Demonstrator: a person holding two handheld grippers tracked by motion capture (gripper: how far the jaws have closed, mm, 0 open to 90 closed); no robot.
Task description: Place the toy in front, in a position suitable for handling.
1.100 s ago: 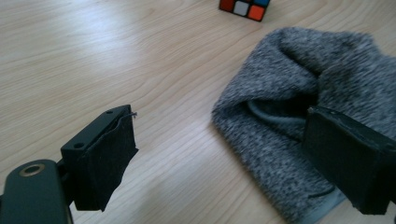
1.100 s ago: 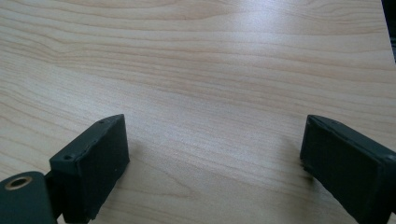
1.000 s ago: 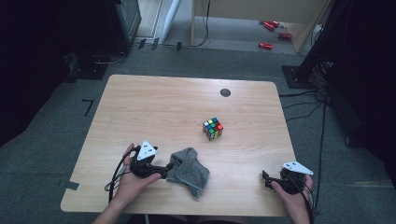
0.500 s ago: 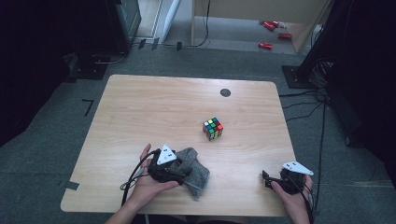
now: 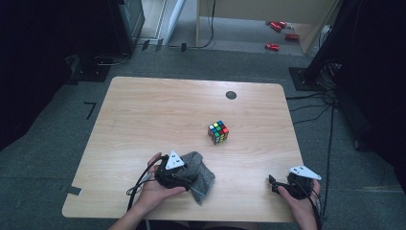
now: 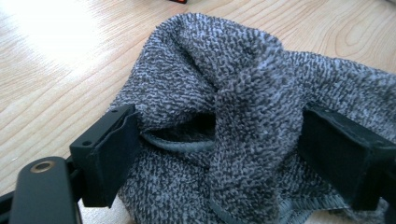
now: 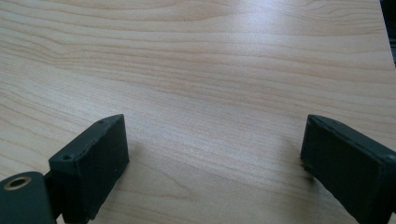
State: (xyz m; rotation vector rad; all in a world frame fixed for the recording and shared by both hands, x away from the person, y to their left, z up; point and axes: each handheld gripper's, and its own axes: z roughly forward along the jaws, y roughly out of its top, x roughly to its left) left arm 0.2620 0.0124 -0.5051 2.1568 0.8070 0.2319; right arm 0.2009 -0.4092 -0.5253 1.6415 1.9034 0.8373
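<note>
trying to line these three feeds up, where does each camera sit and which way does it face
High view: above the person's side, facing forward and down on the table; both forearms and hand-held grippers show.
Left gripper view: rides the left hand-held gripper, facing along its jaws, which straddle the grey cloth.
Right gripper view: rides the right hand-held gripper, facing bare wood between open jaws.
Shared: the cloth in high and left gripper views.

High view: above my side, facing forward and down on the table (image 5: 143,120).
Left gripper view: close on the grey towel (image 6: 243,93), shared with high view.
Right gripper view: close over bare tabletop.
</note>
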